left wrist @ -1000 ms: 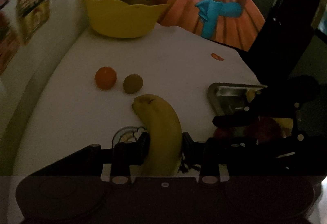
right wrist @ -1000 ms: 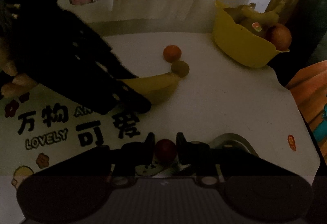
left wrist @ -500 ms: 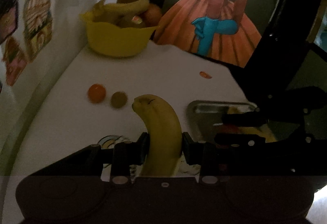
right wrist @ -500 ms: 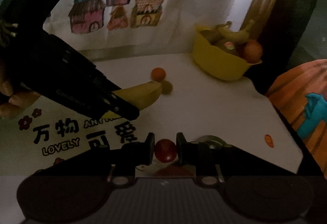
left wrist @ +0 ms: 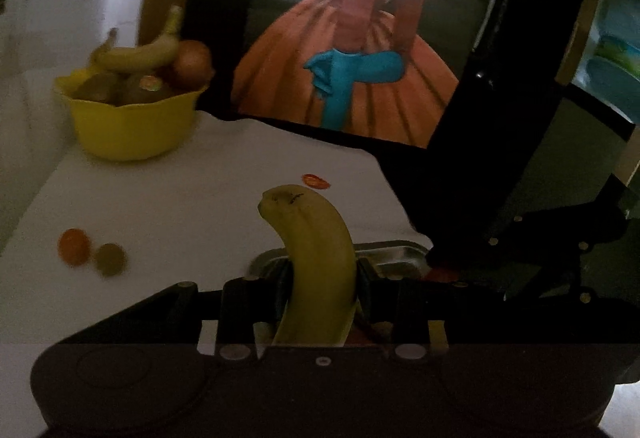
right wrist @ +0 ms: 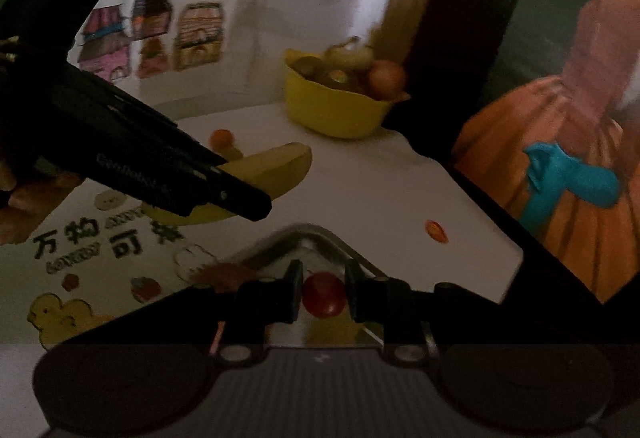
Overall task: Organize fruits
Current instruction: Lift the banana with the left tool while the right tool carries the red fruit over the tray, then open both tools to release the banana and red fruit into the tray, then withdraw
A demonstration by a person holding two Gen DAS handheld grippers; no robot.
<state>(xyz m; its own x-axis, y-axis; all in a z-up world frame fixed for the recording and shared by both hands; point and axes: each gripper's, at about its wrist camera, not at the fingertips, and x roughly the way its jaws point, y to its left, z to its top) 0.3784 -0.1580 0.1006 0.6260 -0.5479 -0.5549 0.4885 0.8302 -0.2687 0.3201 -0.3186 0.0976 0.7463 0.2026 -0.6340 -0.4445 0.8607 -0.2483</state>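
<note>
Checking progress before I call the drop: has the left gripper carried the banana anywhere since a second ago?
Yes. The left gripper has carried the banana from beside the orange fruit to the metal tray, away from the yellow bowl.

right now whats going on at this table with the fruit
A person holds a gripper in each hand. The left gripper is clamped on a banana, and the right gripper is shut on a small red fruit, both above a metal tray. A yellow bowl already full of fruit sits at the table's far end, with a small orange fruit and a brownish one loose on the table.
</note>
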